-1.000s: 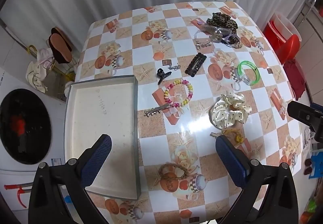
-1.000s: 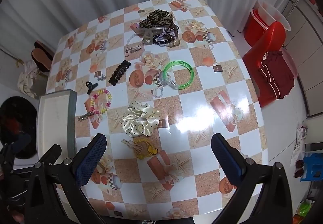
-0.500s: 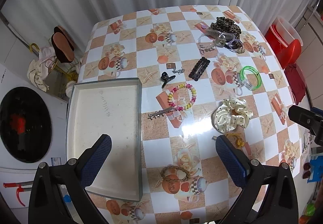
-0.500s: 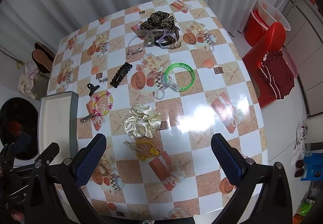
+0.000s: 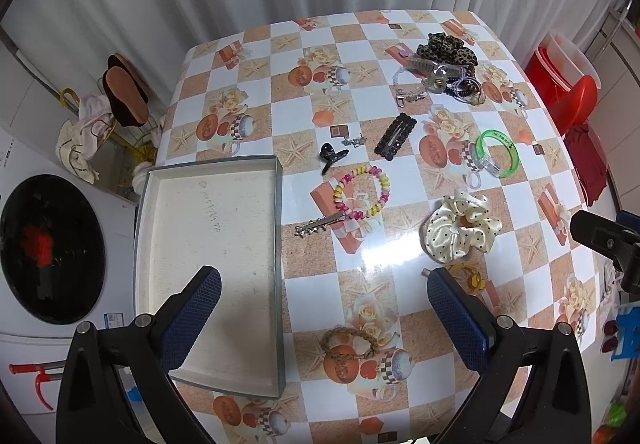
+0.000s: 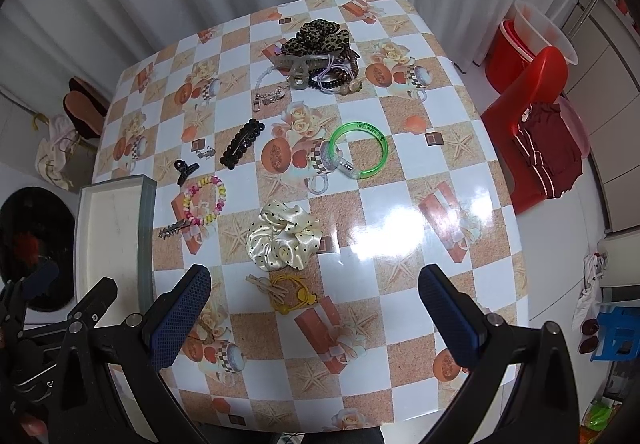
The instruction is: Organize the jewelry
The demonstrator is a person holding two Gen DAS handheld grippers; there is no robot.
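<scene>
Jewelry lies scattered on the checked table. An empty grey tray (image 5: pixel 208 180) (image 6: pixel 146 204) sits at the left. Beside it lie a colourful bead bracelet (image 5: pixel 362 192) (image 6: pixel 205 200), a silver hair clip (image 5: pixel 318 225), a black claw clip (image 5: pixel 332 156) and a black barrette (image 5: pixel 395 134) (image 6: pixel 242 143). A cream scrunchie (image 5: pixel 460 230) (image 6: pixel 284 235), a green bangle (image 5: pixel 498 158) (image 6: pixel 358 154), a yellow hair tie (image 6: pixel 288 292) and a braided bracelet (image 5: pixel 350 342) lie nearer. My left gripper (image 5: pixel 324 318) and right gripper (image 6: pixel 316 318) hover open and empty above the table.
A pile with a leopard scrunchie (image 5: pixel 446 48) (image 6: pixel 318 38) and dark bead bracelets sits at the far side. A red chair (image 6: pixel 532 116) and red bucket (image 6: pixel 516 48) stand right of the table. A washing machine (image 5: pixel 44 248) stands left of it.
Both grippers have pulled up and back from the table, so the table looks smaller and farther. Both stay open. No item on the table has moved.
</scene>
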